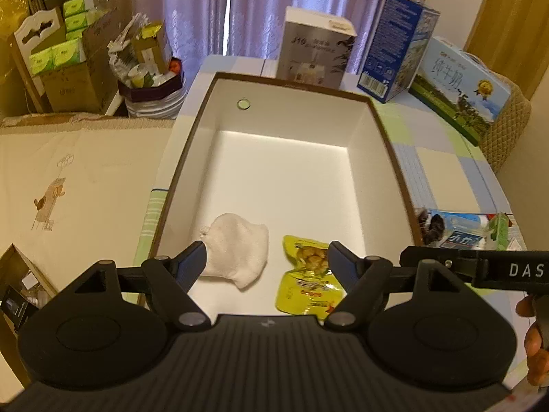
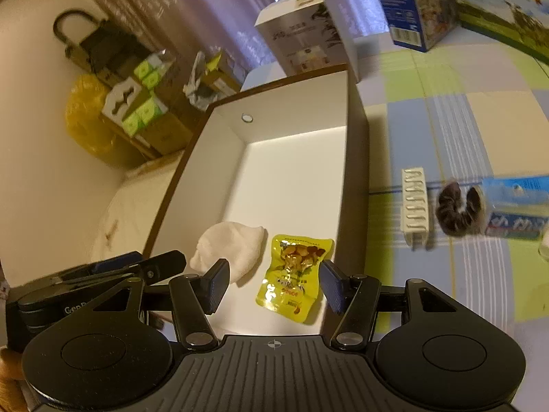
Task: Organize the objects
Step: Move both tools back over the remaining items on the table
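In the white box (image 1: 370,144) lie the cloth (image 1: 240,250) and, to its right, the yellow snack pouch (image 1: 308,274). Both the left gripper (image 1: 266,261) and right gripper (image 2: 274,283) hang released above them, grasping nothing. Next, lift clear, then approach the 3 table items (hair clip (image 2: 415,202), scrunchie (image 2: 456,211), carton (image 2: 514,206)) slowly.

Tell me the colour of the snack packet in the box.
Yellow, with a clear window showing the snack packet contents; right wrist view shows it best.

We see a matt white cardboard box (image 1: 284,185) with a brown rim, a soft fuzzy white cloth (image 1: 240,254), a glossy yellow foil-like pouch (image 2: 295,274), and a matt checked tablecloth (image 2: 456,113).
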The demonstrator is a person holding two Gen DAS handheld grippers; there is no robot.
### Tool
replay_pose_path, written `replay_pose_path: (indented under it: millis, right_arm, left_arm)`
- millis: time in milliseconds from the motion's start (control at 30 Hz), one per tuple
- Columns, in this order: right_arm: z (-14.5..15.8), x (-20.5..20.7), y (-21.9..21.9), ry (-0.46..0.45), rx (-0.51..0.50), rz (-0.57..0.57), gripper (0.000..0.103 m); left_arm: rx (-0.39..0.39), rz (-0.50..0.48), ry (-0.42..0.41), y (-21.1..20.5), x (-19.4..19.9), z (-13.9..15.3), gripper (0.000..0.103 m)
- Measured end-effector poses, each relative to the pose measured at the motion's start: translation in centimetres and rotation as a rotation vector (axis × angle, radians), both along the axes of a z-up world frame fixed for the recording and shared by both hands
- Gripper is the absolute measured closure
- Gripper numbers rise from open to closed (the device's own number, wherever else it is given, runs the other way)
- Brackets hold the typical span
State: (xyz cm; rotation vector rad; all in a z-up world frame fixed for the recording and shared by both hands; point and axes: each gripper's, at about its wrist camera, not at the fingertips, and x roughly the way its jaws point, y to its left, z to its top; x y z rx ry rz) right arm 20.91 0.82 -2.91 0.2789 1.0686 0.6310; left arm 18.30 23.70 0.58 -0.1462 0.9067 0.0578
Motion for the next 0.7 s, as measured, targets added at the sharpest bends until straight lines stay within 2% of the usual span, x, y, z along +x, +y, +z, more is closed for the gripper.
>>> replay_pose_path:
  millis: [200, 700]
  right_arm:
    - [0.8, -0.7, -3.3, 0.000, 0.049, -0.034, 0.047]
    - [1.1, -0.7, -15.4, -0.022, -0.039, -0.152, 0.047]
  left_arm:
    - [-0.015, -0.031, -0.028, -2.6, -1.0, 1.2, 0.027]
    - [-0.072, -0.164, -0.030, -13.9, -0.3, 0.6, 0.027]
